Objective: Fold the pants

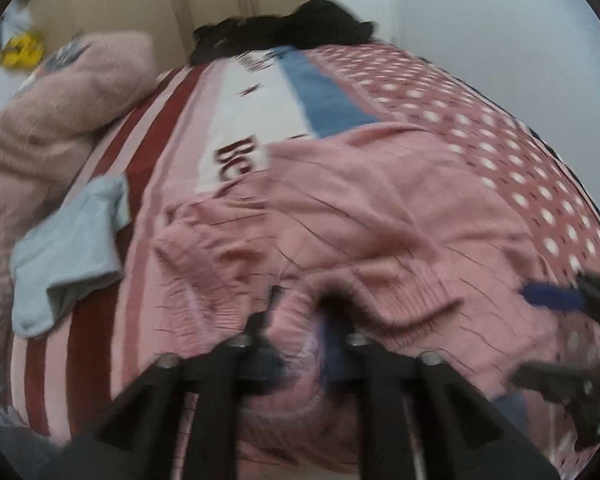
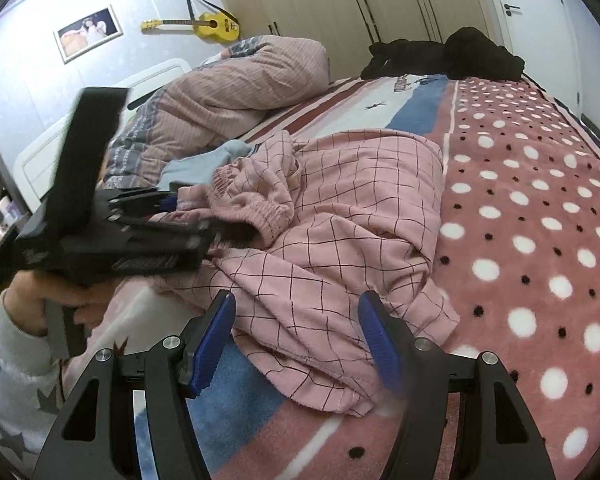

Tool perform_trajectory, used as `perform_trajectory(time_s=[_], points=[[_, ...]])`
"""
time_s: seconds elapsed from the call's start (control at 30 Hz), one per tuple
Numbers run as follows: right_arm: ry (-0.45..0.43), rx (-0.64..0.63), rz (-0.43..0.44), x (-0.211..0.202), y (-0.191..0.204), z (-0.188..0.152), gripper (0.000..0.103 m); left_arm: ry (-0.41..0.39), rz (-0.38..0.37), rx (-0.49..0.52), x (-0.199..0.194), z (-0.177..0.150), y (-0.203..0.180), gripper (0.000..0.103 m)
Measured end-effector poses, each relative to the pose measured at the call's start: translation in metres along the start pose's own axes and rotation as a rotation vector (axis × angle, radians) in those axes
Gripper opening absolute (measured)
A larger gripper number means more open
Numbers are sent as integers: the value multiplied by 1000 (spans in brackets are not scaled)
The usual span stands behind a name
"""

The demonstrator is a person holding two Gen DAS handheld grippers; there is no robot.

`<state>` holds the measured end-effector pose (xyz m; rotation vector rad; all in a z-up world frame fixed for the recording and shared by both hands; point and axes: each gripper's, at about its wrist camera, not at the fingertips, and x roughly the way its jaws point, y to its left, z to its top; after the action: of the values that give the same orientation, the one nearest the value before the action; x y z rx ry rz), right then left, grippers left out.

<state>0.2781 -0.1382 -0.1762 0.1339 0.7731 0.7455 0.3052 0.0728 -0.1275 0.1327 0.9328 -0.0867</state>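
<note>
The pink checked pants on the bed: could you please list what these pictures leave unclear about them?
- Left wrist view: motion blur smears the pink checked pants; whether the left claw pinches the waistband is unreadable.
- Right wrist view: the left claw covers part of the waistband.
- Both views: bunched folds hide the legs' layout.

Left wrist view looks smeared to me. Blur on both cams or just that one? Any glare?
Left wrist view: motion blur throughout, the pink pants and left gripper are smeared. Right wrist view: mostly sharp, the grid on the pants is crisp, the right gripper is clear. Both: strong fisheye bending, dark corners, soft even light, no glare.
</note>
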Motion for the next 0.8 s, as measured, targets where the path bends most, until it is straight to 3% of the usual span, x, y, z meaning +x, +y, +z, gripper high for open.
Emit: perform_trajectory(time_s=[0.2,0.27,0.33,0.43,0.5,0.6,0.8], points=[[1,15,15,1,-3,-1,60,-72,71,-308,-6,12,77,9],[2,15,20,2,-4,-1,60,-49,83,-414,-1,10,104,14],[5,14,30,3,-3,-1,60,-29,143,-442,3,7,114,31],[6,13,27,3,-3,-1,60,-5,221,-462,-2,-2,122,37],[5,18,29,3,-3,-1,60,-14,179,-462,-12,-7,125,38],[-7,26,44,-1,-4,0,60,-45,11,-452,-34,-13,119,58],[-3,28,40,0,-4,0,60,27,-170,-387,-38,-35,90,61]])
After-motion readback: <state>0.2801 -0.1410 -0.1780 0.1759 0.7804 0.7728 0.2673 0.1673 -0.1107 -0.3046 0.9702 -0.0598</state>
